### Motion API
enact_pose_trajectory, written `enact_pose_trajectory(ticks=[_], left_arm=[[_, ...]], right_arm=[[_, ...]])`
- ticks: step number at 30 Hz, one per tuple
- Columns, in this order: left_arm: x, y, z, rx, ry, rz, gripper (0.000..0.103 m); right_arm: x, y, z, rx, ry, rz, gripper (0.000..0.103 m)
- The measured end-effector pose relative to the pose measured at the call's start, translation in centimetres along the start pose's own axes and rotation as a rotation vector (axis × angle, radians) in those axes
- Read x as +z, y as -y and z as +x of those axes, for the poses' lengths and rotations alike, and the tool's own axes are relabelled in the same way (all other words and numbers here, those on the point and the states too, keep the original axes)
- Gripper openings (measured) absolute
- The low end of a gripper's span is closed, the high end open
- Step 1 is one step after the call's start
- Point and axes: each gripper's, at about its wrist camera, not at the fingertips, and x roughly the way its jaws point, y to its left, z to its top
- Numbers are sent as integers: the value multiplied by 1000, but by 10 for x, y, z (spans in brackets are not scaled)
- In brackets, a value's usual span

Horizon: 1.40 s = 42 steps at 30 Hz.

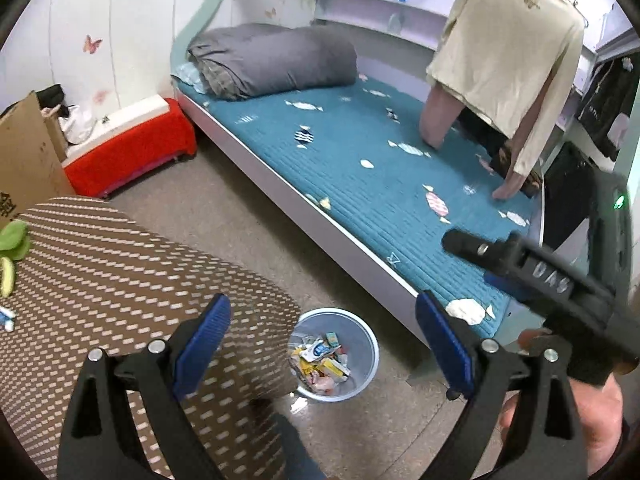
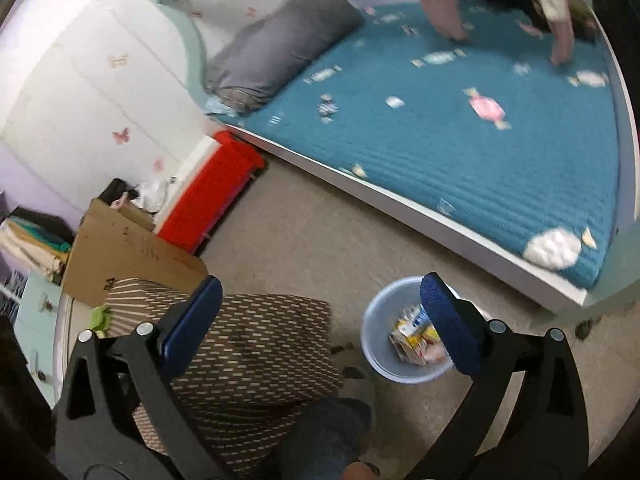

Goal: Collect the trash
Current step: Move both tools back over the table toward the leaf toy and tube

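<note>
A pale blue waste bin (image 1: 362, 330) stands on the floor between the patterned table and the bed, holding several wrappers and small cartons (image 1: 322, 360). My left gripper (image 1: 324, 344) is open and empty, high above the bin. The right gripper's body (image 1: 560, 284) crosses the left wrist view at right. In the right wrist view the bin (image 2: 378, 344) sits low right with trash (image 2: 414, 334) inside. My right gripper (image 2: 324, 318) is open and empty above the floor, its right finger (image 2: 450, 320) overlapping the bin.
A brown table with a dashed pattern (image 1: 100, 264) is at left, with a green item (image 1: 14, 236) on it. A bed with a teal mattress (image 1: 360, 152) and grey duvet (image 1: 276, 60) lies behind. A red box (image 1: 132, 148) and cardboard box (image 1: 24, 152) stand left.
</note>
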Motion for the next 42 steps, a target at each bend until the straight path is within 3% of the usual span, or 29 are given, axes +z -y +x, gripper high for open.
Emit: enact_pose_trajectory(ticks=[12, 19, 24, 30, 38, 40, 42], left_arm=[[-19, -95, -97, 92, 138, -132, 94], [-47, -167, -138, 205, 202, -231, 94], [-69, -214, -158, 318, 233, -281, 94], [-105, -281, -175, 384, 236, -412, 94], [-134, -341, -181, 471, 210, -484, 94], [-138, -354, -179, 478, 199, -494, 94], [-138, -364, -176, 483, 189, -503, 94]], right_arm=[[-22, -134, -32, 151, 19, -230, 97], [-52, -208, -21, 209, -19, -382, 97], [-89, -257, 0, 238, -67, -515, 97], [-136, -317, 41, 270, -129, -691, 97], [-199, -389, 114, 273, -249, -958, 97], [-210, -404, 132, 271, -269, -1008, 93], [-219, -414, 148, 245, -285, -1054, 81]])
